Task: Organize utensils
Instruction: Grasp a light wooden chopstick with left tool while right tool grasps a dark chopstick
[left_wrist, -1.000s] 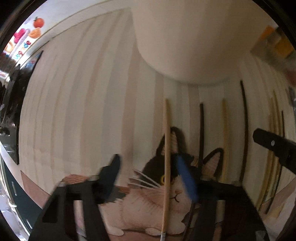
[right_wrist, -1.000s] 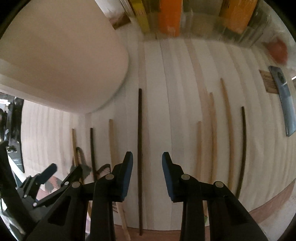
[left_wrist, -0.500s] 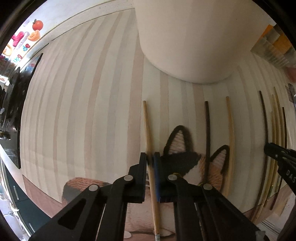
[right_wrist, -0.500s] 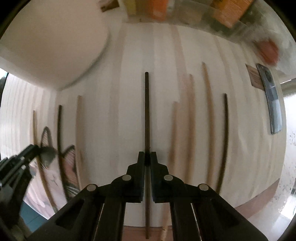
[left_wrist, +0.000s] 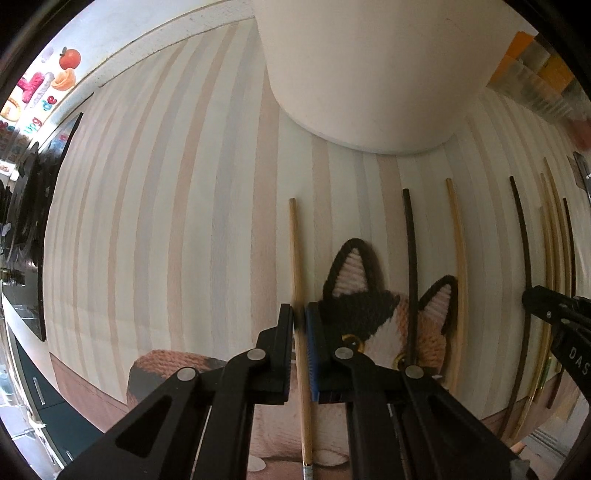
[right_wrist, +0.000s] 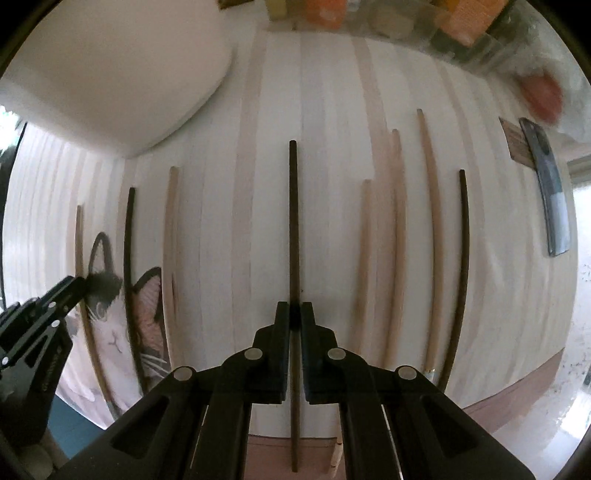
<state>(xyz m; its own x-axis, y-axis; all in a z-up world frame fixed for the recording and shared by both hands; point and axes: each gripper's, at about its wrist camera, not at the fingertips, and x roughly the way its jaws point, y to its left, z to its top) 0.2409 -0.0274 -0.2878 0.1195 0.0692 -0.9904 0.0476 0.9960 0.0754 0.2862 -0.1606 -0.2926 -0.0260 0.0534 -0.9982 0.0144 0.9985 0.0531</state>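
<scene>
Several chopsticks lie side by side on a striped mat (left_wrist: 166, 221). My left gripper (left_wrist: 300, 317) is shut on a light wooden chopstick (left_wrist: 295, 251), the leftmost one, next to a cat picture (left_wrist: 369, 306). My right gripper (right_wrist: 294, 314) is shut on a dark chopstick (right_wrist: 293, 221) in the middle of the row. Other light chopsticks (right_wrist: 395, 229) and a dark chopstick (right_wrist: 461, 258) lie to its right. A large white holder (left_wrist: 369, 74) stands at the far side of the mat; it also shows in the right wrist view (right_wrist: 110, 74).
Packets and jars (right_wrist: 424, 22) stand along the back edge. A flat dark device (right_wrist: 550, 184) lies at the right of the mat. Stickers (left_wrist: 40, 88) and a dark panel (left_wrist: 33, 221) are at the left. The mat's near edge (right_wrist: 517, 387) borders a brown table.
Both grippers were open a second ago and have closed, the left on the light chopstick and the right on the dark one. Both views have shifted slightly since.
</scene>
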